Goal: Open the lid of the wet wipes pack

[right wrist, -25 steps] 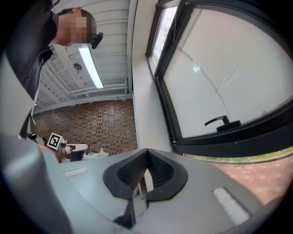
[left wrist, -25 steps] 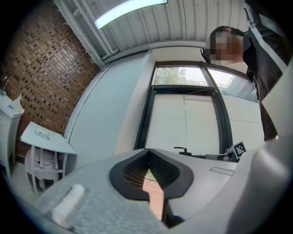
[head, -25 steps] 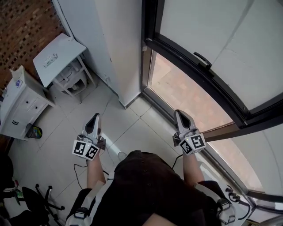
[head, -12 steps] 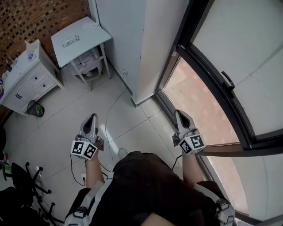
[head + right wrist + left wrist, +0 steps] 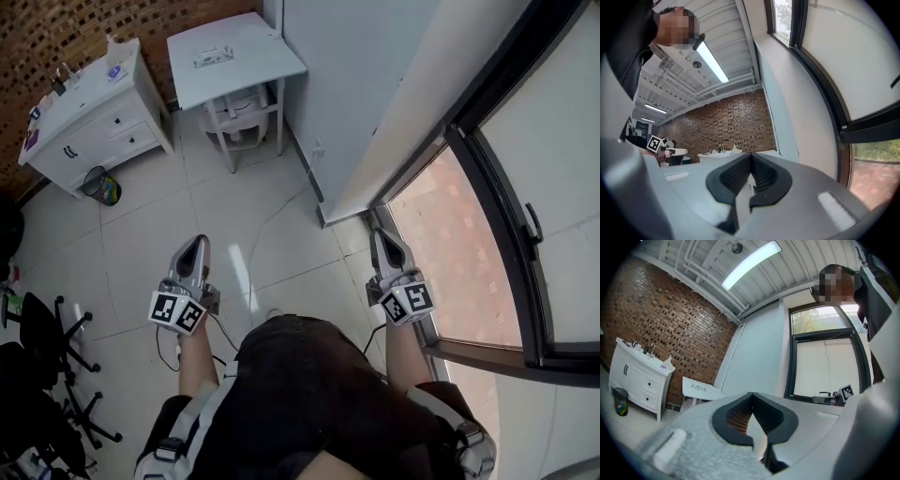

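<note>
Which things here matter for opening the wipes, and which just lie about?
For the job: left gripper, right gripper, both shut; small flat pack, perhaps the wipes, on white side table.
Lying about: white drawer cabinet, black waste bin, black office chair.

You have bright daylight from the window (image 5: 450, 244) on your right, and a pale glare patch lies on the floor tiles (image 5: 239, 267). Your two gripper views bulge strongly, darken to black at the corners and turn soft up close. The ceiling strip light (image 5: 751, 266) burns out white.
</note>
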`<state>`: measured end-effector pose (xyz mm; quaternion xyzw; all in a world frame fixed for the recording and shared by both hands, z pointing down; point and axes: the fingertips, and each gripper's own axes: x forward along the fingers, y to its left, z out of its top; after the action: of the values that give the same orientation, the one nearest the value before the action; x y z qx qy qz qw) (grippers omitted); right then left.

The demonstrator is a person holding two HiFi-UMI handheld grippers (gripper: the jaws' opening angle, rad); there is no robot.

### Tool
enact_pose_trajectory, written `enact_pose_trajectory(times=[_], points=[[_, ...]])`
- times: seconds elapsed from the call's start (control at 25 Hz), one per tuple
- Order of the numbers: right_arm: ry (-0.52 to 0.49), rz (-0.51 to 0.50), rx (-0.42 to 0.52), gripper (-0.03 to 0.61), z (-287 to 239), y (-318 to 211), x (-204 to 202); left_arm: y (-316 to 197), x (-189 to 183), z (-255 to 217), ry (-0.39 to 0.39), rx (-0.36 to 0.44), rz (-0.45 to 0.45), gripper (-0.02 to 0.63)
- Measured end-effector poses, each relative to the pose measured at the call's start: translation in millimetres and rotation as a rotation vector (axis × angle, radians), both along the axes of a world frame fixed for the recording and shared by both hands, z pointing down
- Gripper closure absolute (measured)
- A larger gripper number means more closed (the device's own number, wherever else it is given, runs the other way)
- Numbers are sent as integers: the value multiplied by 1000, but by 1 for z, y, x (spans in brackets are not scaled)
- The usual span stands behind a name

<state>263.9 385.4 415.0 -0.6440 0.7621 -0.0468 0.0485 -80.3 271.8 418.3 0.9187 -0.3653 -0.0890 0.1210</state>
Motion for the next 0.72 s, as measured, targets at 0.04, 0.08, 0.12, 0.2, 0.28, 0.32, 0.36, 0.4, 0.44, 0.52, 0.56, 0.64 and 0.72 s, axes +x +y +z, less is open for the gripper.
enact_pose_trajectory(times=[0.04, 0.08, 0.12, 0.2, 0.28, 0.32, 0.36, 0.4, 0.44, 0.52, 0.56, 0.64, 0.72], points=[[-3, -16, 5, 578, 0, -8, -9, -3, -9, 1, -6, 1, -8, 612], [-3, -34, 10, 578, -1, -16, -19, -7, -17, 2, -10, 0, -19, 612], [-1, -52, 15, 578, -2, -24, -27, -10, -25, 2, -14, -2, -31, 612], [4, -82, 16, 578, -4, -38, -41, -17, -38, 2, -18, -2, -58, 612], [2, -103, 9, 578, -3, -52, -50, -21, -48, 0, -15, 4, -74, 612], [-1, -113, 5, 578, -2, -58, -54, -22, -53, -1, -12, 7, -78, 612], [-3, -125, 1, 578, 0, -64, -59, -21, -58, -1, -8, 8, -84, 612], [-4, -141, -2, 578, 1, -71, -65, -21, -64, -1, -5, 9, -92, 612], [-1, -162, -5, 578, 3, -77, -72, -19, -72, -2, 1, 8, -108, 612], [19, -219, -8, 578, 5, -90, -95, -14, -93, -3, 16, 8, -153, 612], [35, -251, -9, 578, 6, -95, -109, -11, -104, -3, 21, 9, -176, 612], [58, -314, -12, 578, 7, -101, -136, -3, -125, -1, 18, 7, -215, 612], [66, -365, -19, 578, 8, -106, -155, 4, -138, 1, 11, 0, -251, 612]])
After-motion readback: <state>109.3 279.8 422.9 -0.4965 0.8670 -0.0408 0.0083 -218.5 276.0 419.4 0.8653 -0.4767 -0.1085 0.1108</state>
